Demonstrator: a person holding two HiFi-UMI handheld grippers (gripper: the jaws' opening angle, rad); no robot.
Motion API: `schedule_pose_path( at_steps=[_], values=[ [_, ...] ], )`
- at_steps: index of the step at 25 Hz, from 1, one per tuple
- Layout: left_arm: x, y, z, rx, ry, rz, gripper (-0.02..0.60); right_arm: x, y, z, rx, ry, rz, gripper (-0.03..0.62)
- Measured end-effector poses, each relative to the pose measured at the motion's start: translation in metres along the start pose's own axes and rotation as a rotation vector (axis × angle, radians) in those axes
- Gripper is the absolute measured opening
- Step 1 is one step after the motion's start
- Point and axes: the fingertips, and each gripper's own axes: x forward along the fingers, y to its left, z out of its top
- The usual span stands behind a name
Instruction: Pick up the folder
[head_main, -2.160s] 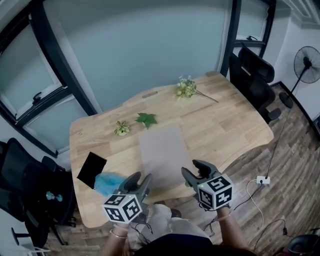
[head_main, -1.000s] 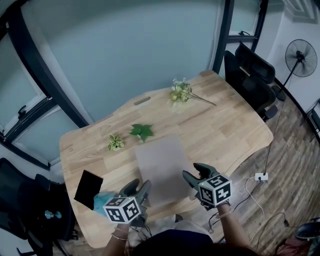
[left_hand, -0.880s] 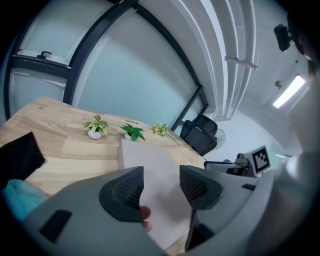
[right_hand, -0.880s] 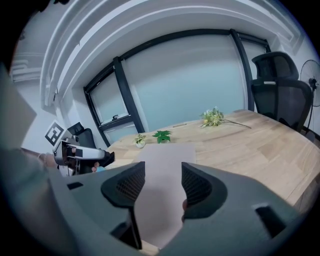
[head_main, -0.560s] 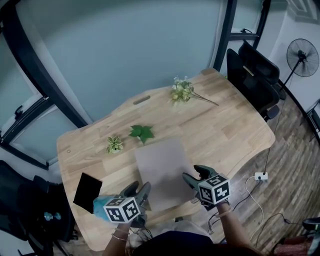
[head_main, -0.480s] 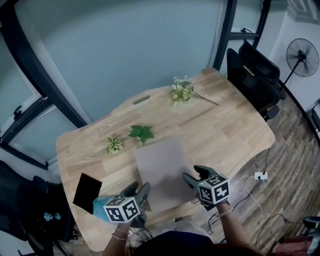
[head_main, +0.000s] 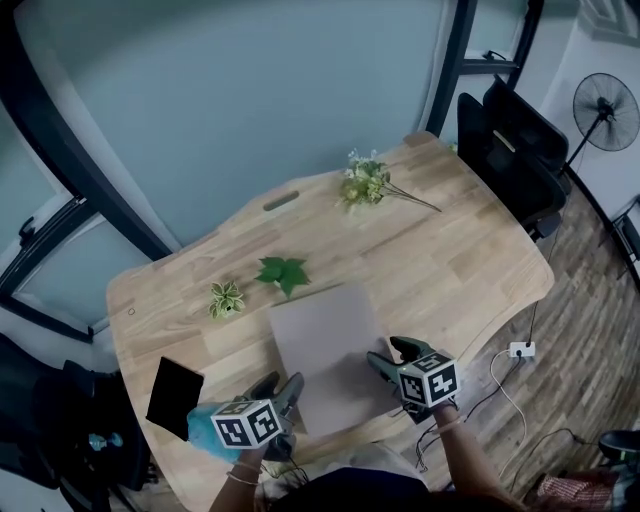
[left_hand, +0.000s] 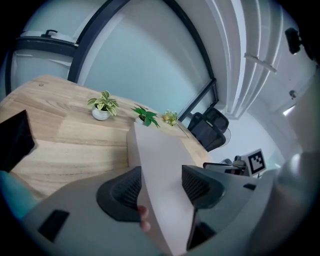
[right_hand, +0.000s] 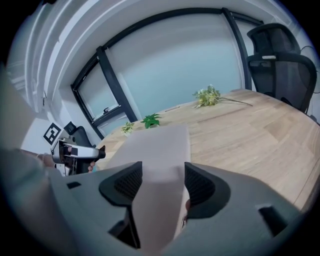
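1. The folder (head_main: 322, 345), a plain grey-beige sheet, sits in the lower middle of the head view over the near edge of the wooden table (head_main: 450, 250). Whether its far edge touches the wood cannot be told.
2. The left gripper (head_main: 284, 386) has the folder's lower left corner. In the left gripper view its ribbed black pads (left_hand: 123, 188) press on either face of the sheet, closed on it.
3. The right gripper (head_main: 388, 353) takes the folder's right side. In the right gripper view its jaws are likewise clamped onto the sheet, which runs away from them toward mid-frame.
4. Each gripper's cube bears black-and-white square markers and no readable words.
5. Just beyond the folder's far edge lies a green leaf sprig (head_main: 284, 272), with a small potted plant (head_main: 226, 297) to its left.
6. A flower bunch (head_main: 366, 181) lies near the table's far edge, upper middle.
7. At lower left, a black flat rectangle (head_main: 174, 391) lies on the table, with a blue cloth (head_main: 203, 428) beside the left gripper.
8. A black chair (head_main: 512, 150) and a fan (head_main: 604, 104) stand at upper right.
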Motion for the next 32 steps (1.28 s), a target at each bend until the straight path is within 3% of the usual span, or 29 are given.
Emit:
schedule_pose_path(
  at_steps=[10, 32],
  values=[
    [0.019, 0.014, -0.020, -0.058, 0.076, -0.005, 0.264, 0.014, -0.014, -0.015, 0.164, 0.018, 0.040, 0.267],
    [0.045, 0.023, -0.045, -0.138, 0.170, -0.059, 0.308, 0.045, -0.014, -0.034, 0.298, 0.133, 0.171, 0.350]
  ],
)
